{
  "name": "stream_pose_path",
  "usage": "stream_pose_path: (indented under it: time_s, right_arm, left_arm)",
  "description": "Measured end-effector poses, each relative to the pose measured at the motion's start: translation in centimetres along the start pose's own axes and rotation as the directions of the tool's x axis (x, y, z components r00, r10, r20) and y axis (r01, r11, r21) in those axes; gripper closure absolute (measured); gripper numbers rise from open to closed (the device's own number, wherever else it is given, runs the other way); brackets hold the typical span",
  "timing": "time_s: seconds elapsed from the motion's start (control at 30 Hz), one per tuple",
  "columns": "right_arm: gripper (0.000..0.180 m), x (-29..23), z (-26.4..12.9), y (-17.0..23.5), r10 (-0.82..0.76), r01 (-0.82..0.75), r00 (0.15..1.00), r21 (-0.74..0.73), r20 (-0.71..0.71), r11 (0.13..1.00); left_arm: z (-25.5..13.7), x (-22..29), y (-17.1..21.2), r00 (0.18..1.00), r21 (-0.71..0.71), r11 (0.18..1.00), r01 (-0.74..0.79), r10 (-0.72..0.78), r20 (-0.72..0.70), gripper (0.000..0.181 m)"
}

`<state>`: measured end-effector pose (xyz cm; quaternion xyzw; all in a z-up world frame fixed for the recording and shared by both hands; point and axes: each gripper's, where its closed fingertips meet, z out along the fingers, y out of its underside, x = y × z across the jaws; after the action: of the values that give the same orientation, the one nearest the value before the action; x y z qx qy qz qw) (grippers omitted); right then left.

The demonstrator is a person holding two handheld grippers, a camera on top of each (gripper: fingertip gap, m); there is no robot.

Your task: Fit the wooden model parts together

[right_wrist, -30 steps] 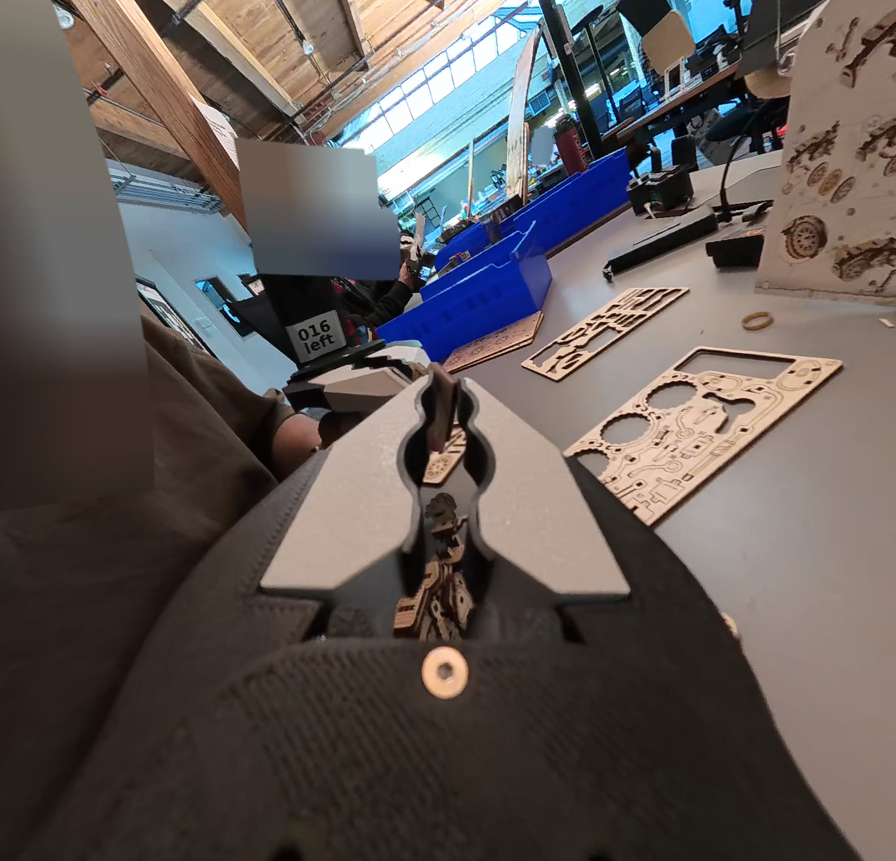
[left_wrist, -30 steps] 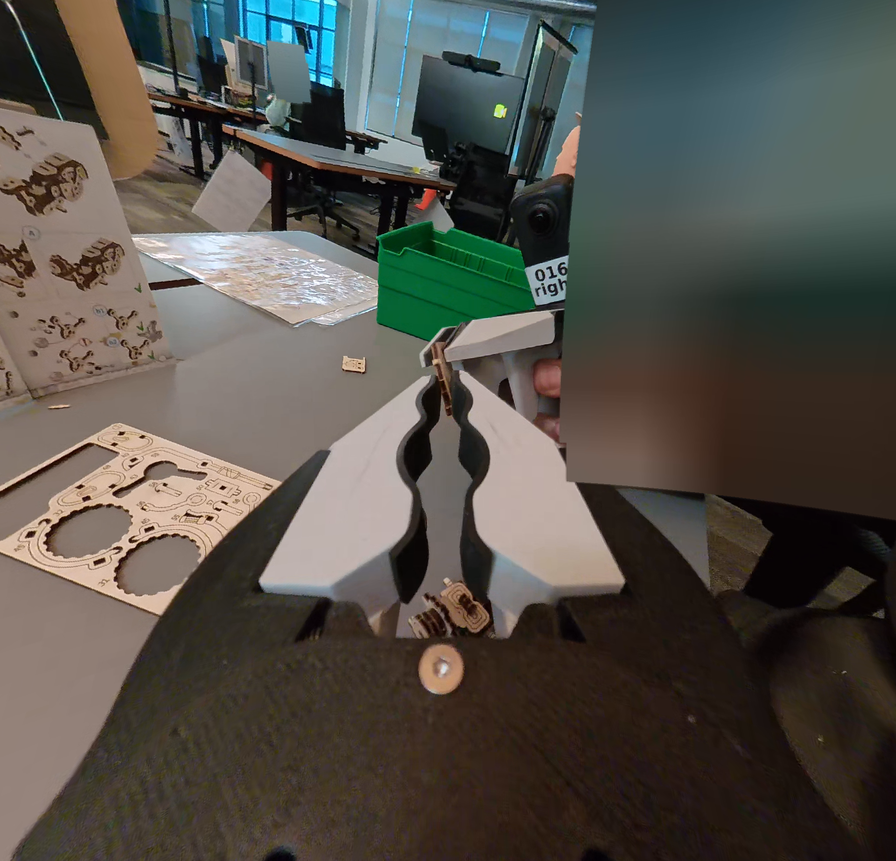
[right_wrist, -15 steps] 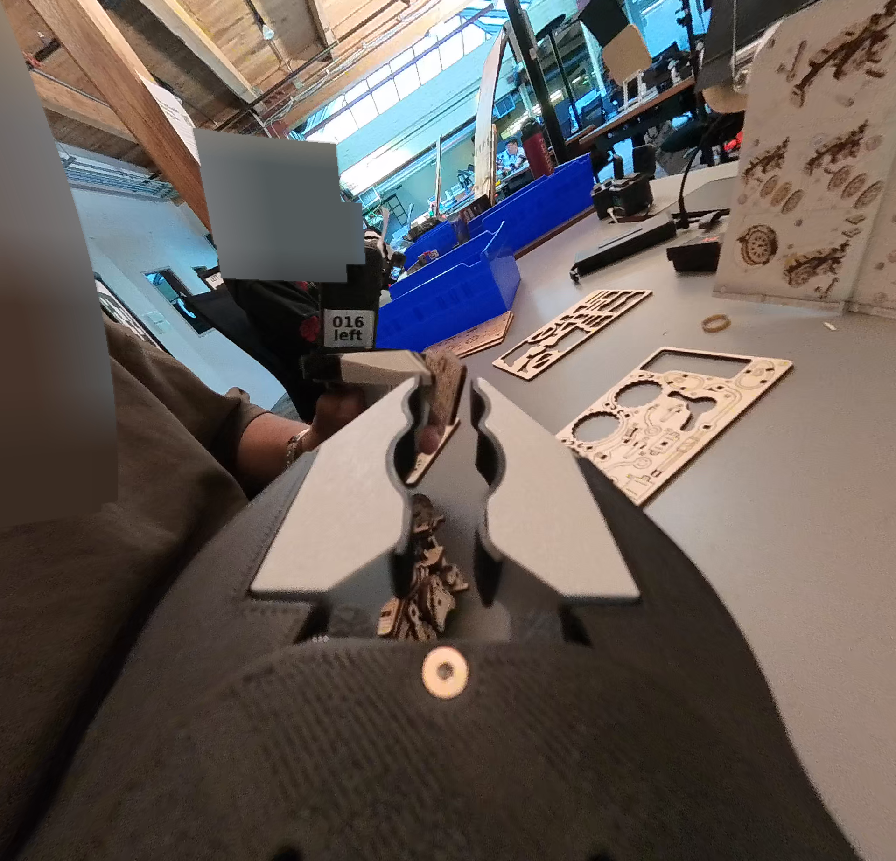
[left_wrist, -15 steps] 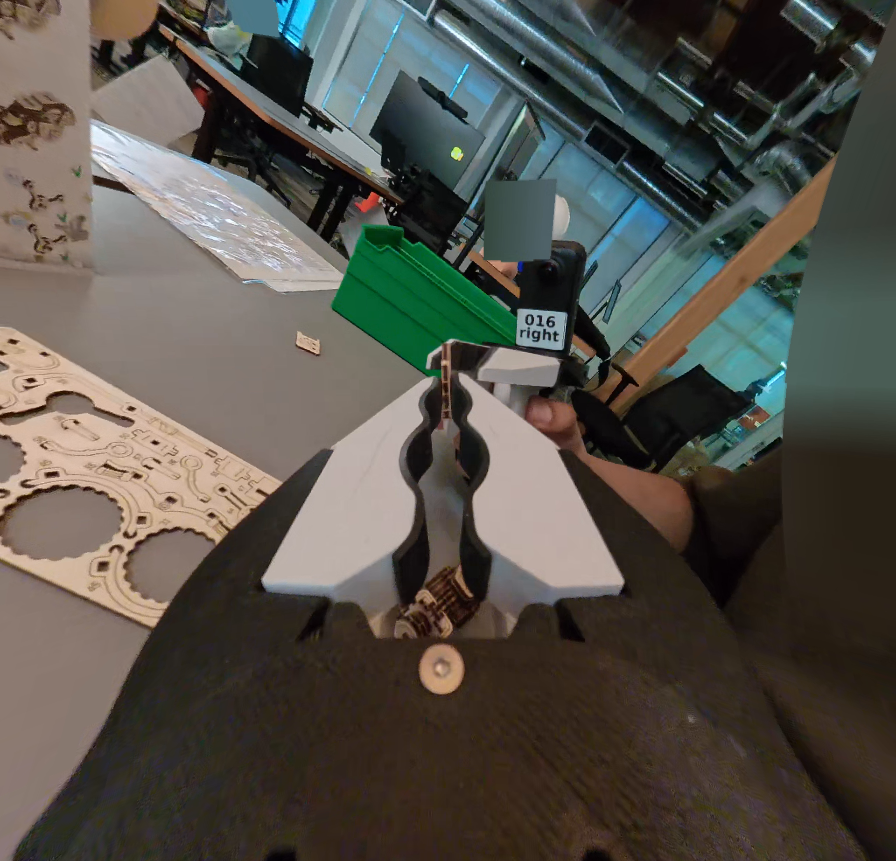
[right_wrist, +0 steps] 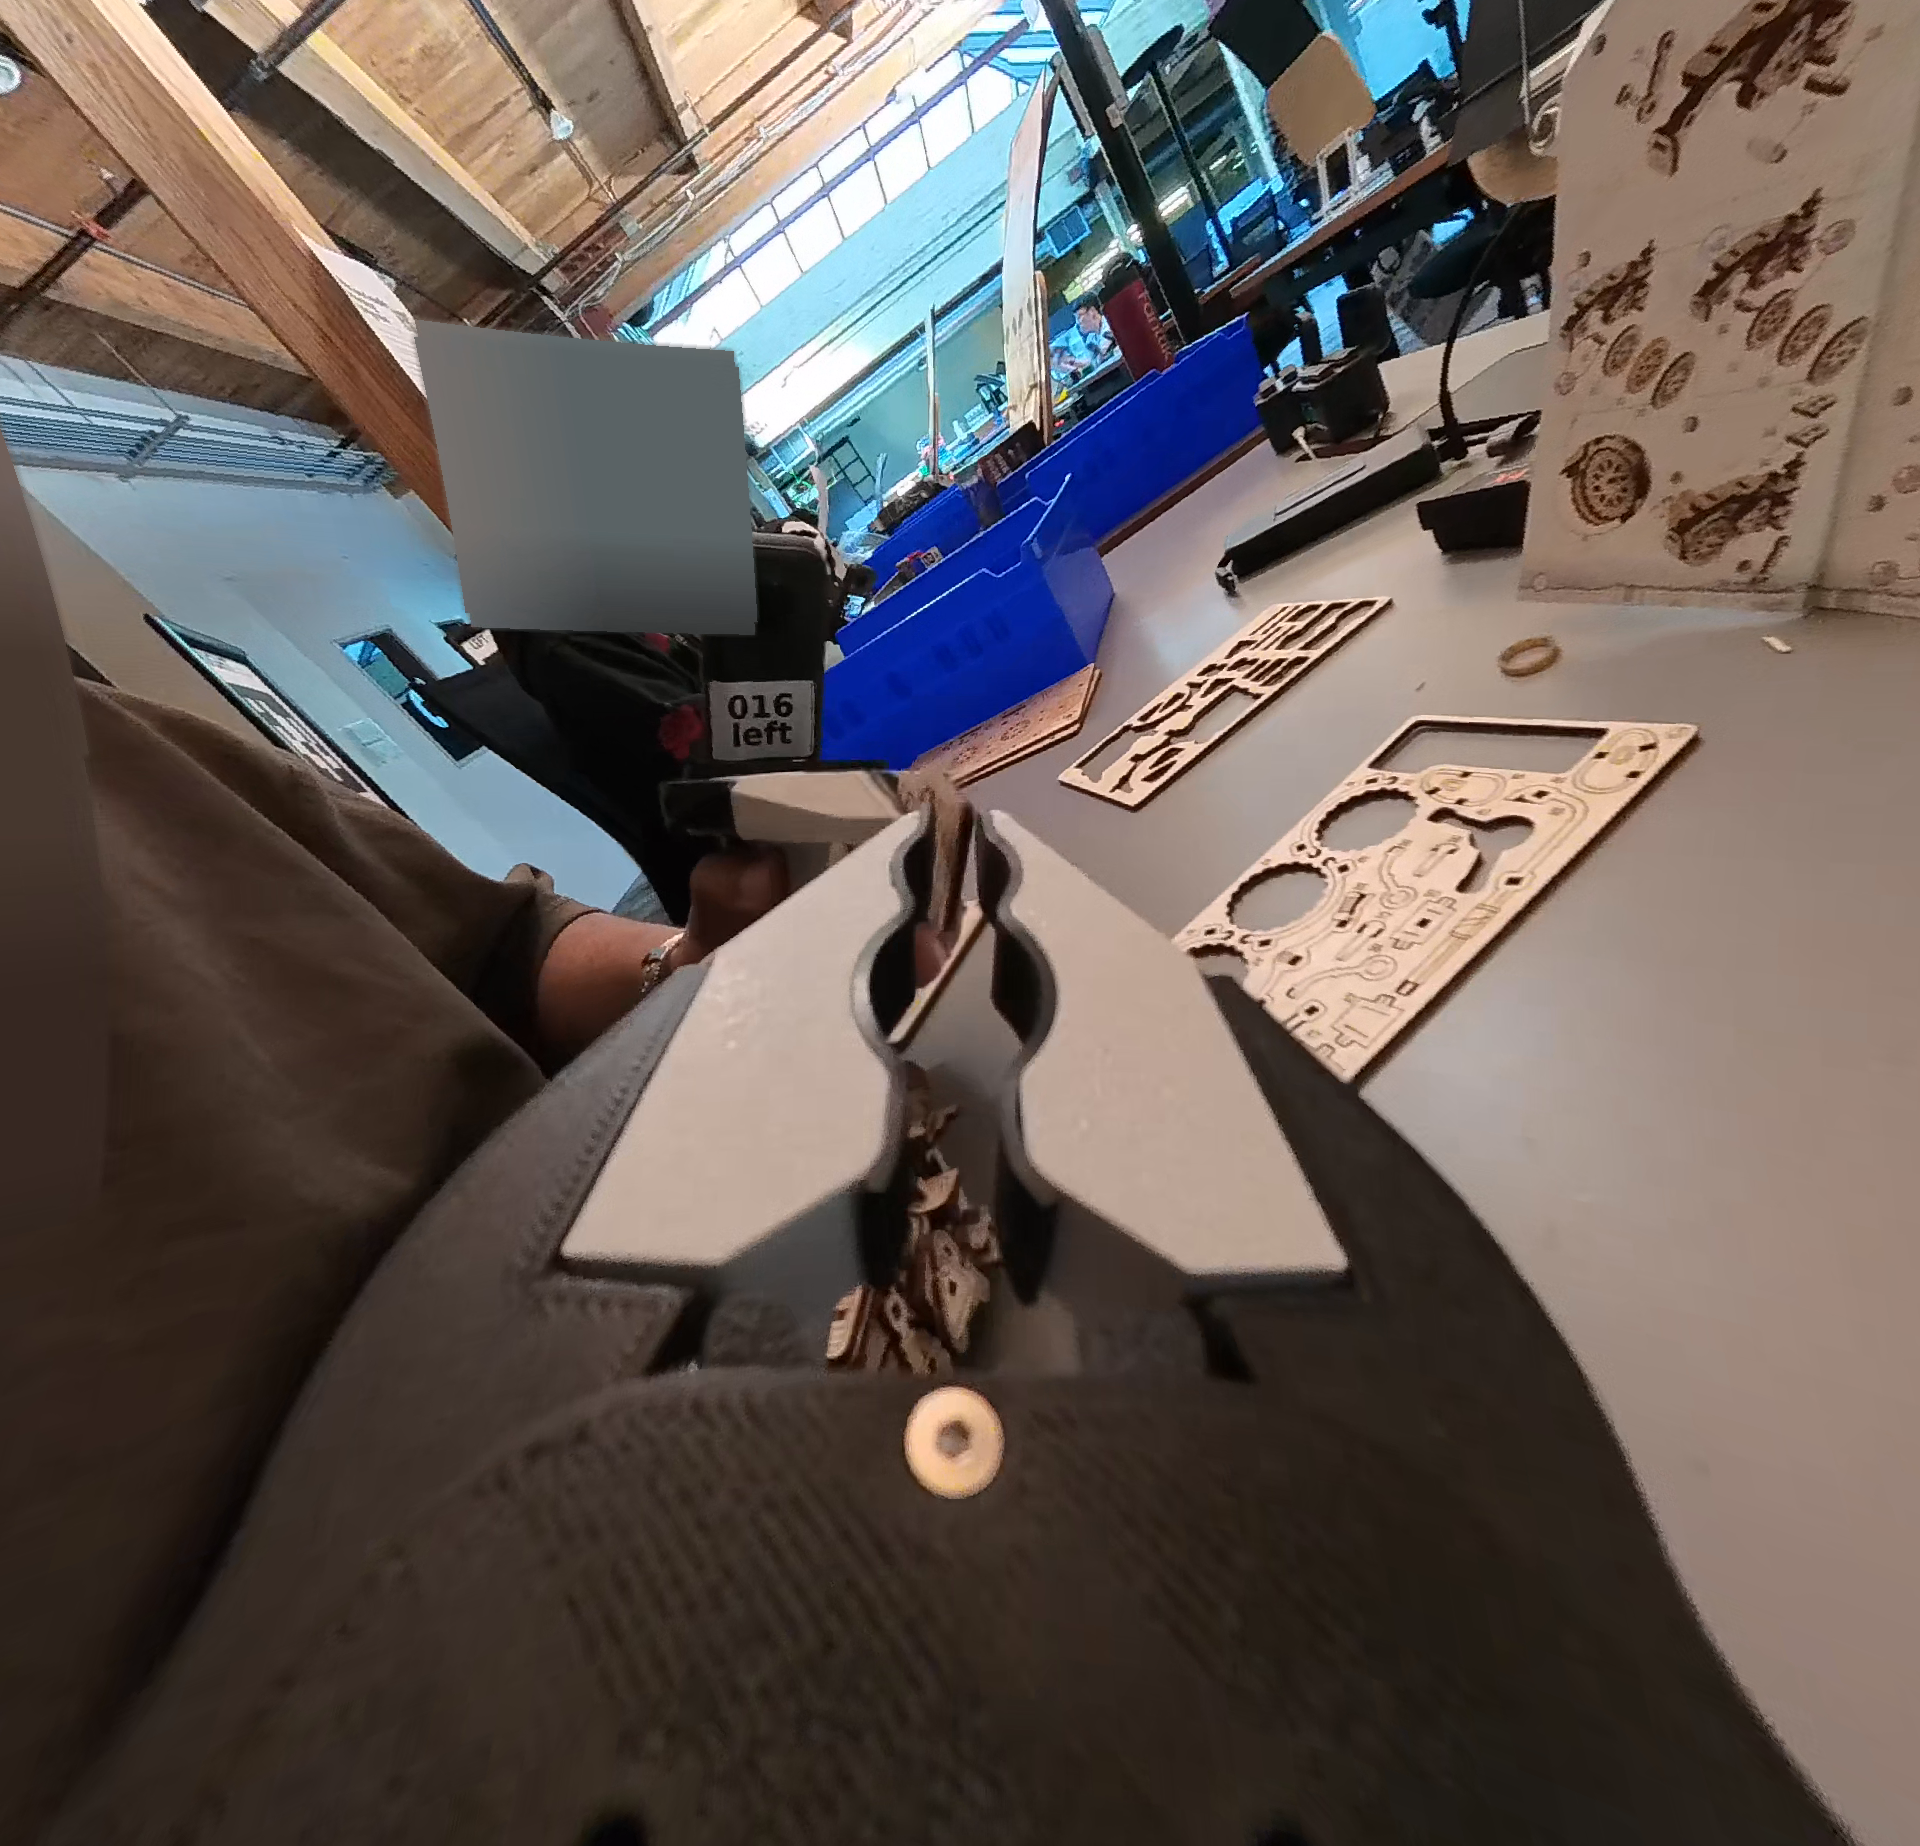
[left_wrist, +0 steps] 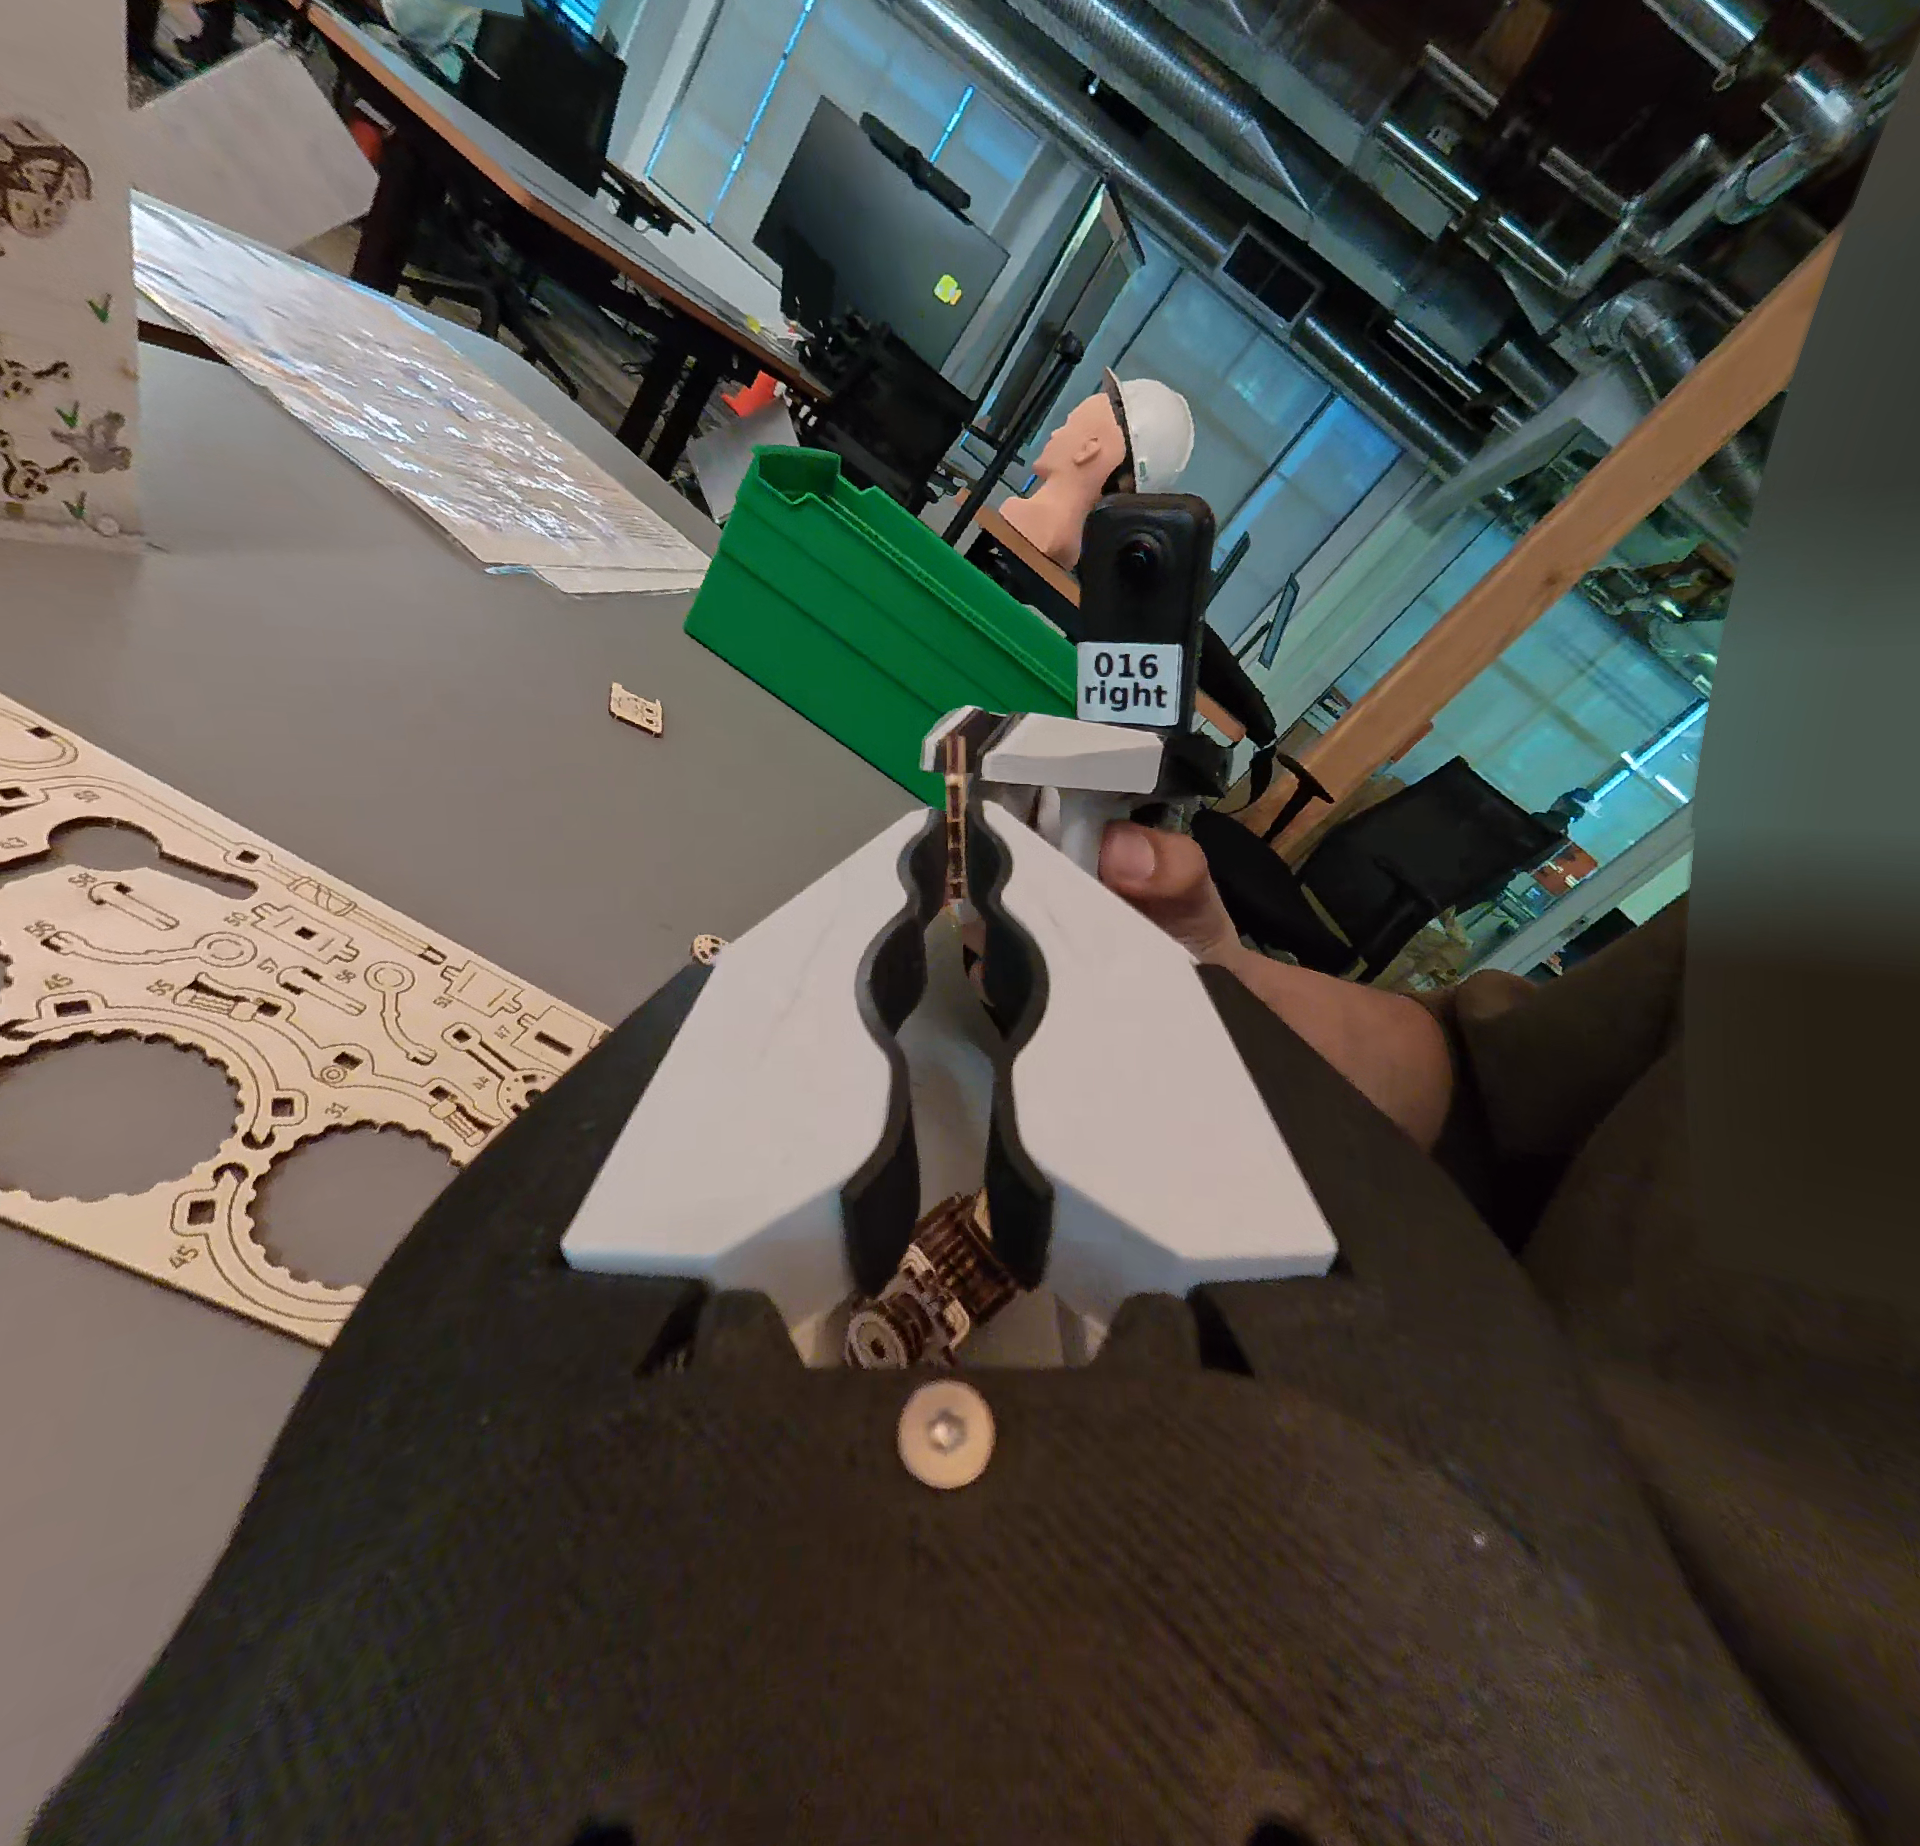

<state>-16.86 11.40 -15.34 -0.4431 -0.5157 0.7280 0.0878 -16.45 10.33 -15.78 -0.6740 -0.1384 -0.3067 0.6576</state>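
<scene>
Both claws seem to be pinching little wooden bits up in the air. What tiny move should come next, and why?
Probably ease the right claw toward the left claw, pressing the wooden parts together: both claws grip thin pieces that meet at the tips, apparently lined up.

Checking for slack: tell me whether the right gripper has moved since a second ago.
Yes. In the left wrist view, the right gripper rose against the green bin.

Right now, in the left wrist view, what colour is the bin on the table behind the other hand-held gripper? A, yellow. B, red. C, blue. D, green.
D: the bin standing on the grey table just behind the right hand-held gripper is plainly green.
</scene>
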Motion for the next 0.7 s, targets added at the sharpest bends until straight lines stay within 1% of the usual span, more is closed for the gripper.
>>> stream_pose_path:
  time_s: [0.3, 0.47, 0.7]
  right_arm:
    - [0.176, -0.34, 0.09, 0.16, 0.029, -0.029, 0.999, -0.008, 0.037, 1.0]
    - [0.177, -0.34, 0.04, 0.22, 0.078, -0.077, 0.995, -0.006, 0.067, 0.997]
    - [0.177, -0.35, 0.01, 0.23, 0.082, -0.082, 0.994, -0.007, 0.075, 0.997]
  left_arm:
    - [0.08, 0.38, 0.18, 1.0, -0.014, 1.0, -0.008, 0.008, -0.013, 0.18]
    - [0.11, 0.36, 0.25, 1.0, -0.02, 1.0, -0.014, 0.013, -0.011, 0.18]
    - [0.13, 0.35, 0.27, 1.0, -0.021, 1.0, -0.007, 0.006, -0.011, 0.18]
